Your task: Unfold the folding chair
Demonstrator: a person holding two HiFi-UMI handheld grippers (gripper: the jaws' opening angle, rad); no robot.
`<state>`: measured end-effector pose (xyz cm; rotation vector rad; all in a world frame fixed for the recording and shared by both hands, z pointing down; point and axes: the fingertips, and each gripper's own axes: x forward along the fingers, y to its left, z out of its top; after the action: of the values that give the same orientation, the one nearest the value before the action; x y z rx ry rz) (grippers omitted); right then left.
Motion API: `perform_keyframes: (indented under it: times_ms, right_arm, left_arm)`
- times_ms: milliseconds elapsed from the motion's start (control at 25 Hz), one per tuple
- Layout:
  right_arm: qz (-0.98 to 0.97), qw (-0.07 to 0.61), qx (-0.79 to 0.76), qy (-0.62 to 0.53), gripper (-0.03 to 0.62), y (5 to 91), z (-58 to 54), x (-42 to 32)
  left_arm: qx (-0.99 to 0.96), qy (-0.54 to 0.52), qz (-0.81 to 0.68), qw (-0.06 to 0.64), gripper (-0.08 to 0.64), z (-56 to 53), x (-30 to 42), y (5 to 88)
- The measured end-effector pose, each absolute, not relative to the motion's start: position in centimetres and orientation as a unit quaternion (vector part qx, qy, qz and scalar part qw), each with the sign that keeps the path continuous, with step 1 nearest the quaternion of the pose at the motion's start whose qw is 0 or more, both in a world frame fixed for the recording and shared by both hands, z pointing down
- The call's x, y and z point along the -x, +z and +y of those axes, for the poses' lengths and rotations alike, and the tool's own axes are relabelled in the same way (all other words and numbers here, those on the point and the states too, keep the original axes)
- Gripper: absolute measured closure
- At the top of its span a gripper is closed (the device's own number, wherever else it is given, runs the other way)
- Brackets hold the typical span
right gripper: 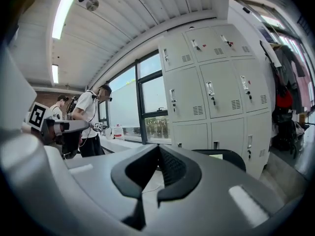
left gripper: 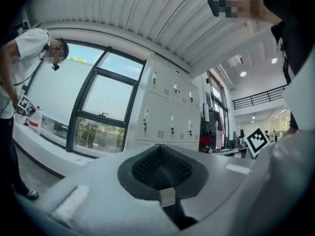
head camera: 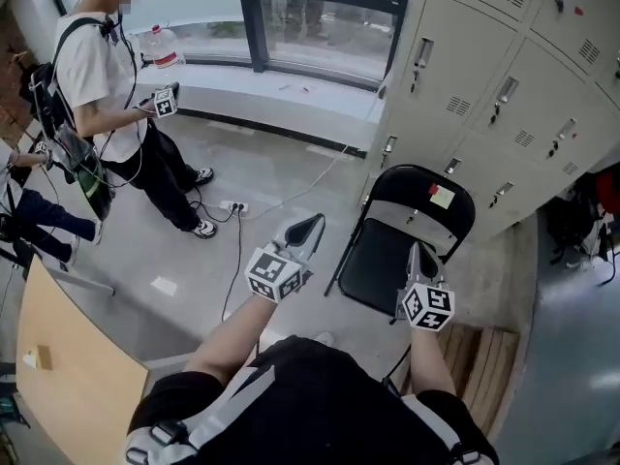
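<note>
As for the folding chair (head camera: 383, 264): stands on the grey floor (head camera: 281, 172) just in front of the lockers (head camera: 504, 114), black seat down and roughly level, curved back upright, small pale sticker near the top. Looks already opened out, legs spread enough to carry the seat. A judgement from the head view only, with hinge and rear legs hidden behind the seat.

As for the left gripper (head camera: 308, 228): closed tight, nothing between the pads. Hangs over bare floor to the left of the chair, clear of its frame, pointing about level toward the window (head camera: 320, 17) and lockers. Fits a hand with no job on the chair at present, no tube or edge near enough to take.

As for the right gripper (head camera: 422, 258): likewise closed on nothing, only lockers and the chair's dark back visible past the meeting pads. Lies in the head view over the near right corner of the seat; impossible to tell from there whether touching. Seems held above the seat rather than on it, going by the chair's back low and further off in the right gripper view.

Little left of the task, by the look of it: perhaps a press on the seat to make sure of full opening. Worth minding the cable (head camera: 237, 260) and power strip (head camera: 232, 206) on the floor left of the chair, and the second person (head camera: 97, 76) by the window, well apart.
</note>
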<state>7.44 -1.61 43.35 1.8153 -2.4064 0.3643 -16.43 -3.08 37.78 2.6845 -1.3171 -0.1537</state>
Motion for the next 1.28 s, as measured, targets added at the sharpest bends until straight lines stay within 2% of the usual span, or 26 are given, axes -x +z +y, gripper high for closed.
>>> perform_keyframes:
  times_ms: [360,640,1000,1280]
  right_arm:
    - [-0.819,0.033,-0.565,0.089,0.589,39.8,-0.2,0.9]
    - [-0.816,0.019,-0.573,0.073,0.589,36.6,2.5,3.6]
    - [-0.813,0.022,-0.576,0.077,0.588,37.1,7.5,6.4]
    - [-0.811,0.014,-0.582,0.065,0.589,36.4,9.7,3.3]
  left_arm:
    - [-0.872,-0.072,-0.481,0.050,0.561,1.4,25.2,35.7]
    - [-0.874,-0.080,-0.478,0.036,0.561,4.0,28.8,34.0]
    - [-0.888,-0.080,-0.451,0.049,0.561,7.7,29.7,34.9]
    - [-0.881,-0.084,-0.464,0.035,0.561,9.3,28.6,34.9]
